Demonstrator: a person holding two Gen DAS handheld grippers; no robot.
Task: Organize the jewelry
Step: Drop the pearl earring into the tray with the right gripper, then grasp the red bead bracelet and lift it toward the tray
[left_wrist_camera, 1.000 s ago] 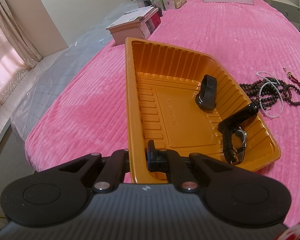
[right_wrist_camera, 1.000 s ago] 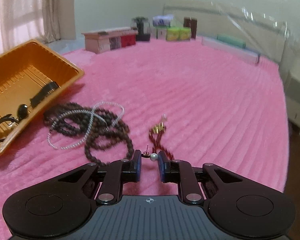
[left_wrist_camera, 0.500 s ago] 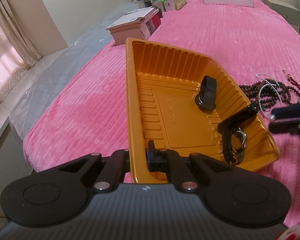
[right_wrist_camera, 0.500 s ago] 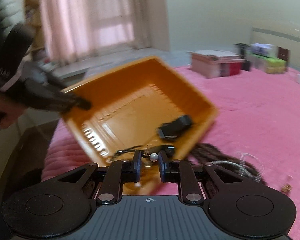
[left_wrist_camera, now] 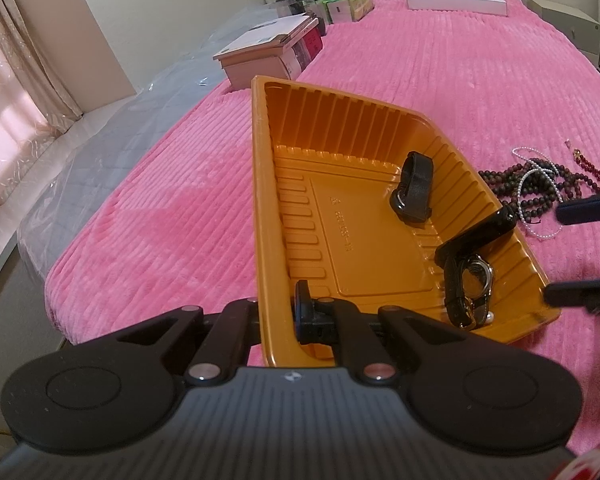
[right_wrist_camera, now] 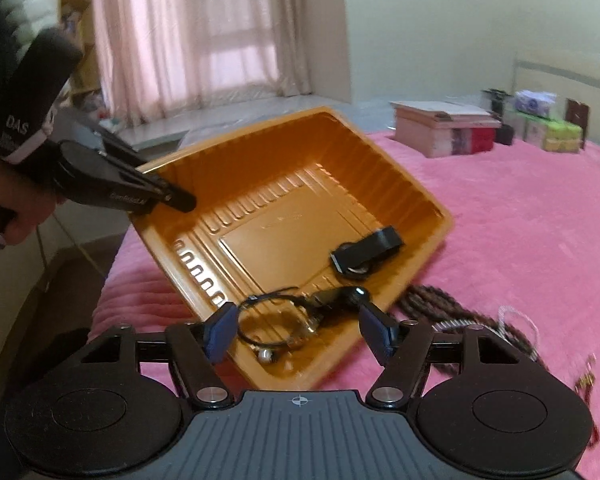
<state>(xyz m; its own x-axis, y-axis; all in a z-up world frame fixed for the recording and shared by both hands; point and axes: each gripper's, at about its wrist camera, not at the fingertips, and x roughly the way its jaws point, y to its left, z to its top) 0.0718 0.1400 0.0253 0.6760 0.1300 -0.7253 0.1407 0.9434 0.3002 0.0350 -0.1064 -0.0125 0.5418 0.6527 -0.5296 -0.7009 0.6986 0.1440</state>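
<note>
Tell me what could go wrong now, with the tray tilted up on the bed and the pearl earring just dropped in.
1. The orange tray is held tilted by the left gripper on one wall only; if that grip slips, the watch and pearl earring could spill.
2. The right gripper, fingers just opened, hangs over the low rim and may knock it when pulling back.
3. The dark beads lie tangled with a white strand, so they may lift together.

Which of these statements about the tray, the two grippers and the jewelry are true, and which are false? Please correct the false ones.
1. The left gripper is shut on the rim of the orange tray. True.
2. The right gripper is shut on the pearl earring. False: its jaws have just opened; the earring lies in the tray.
3. The dark bead necklace lies in the tray. False: it lies on the pink blanket.
4. A watch lies in the tray. True.
</note>
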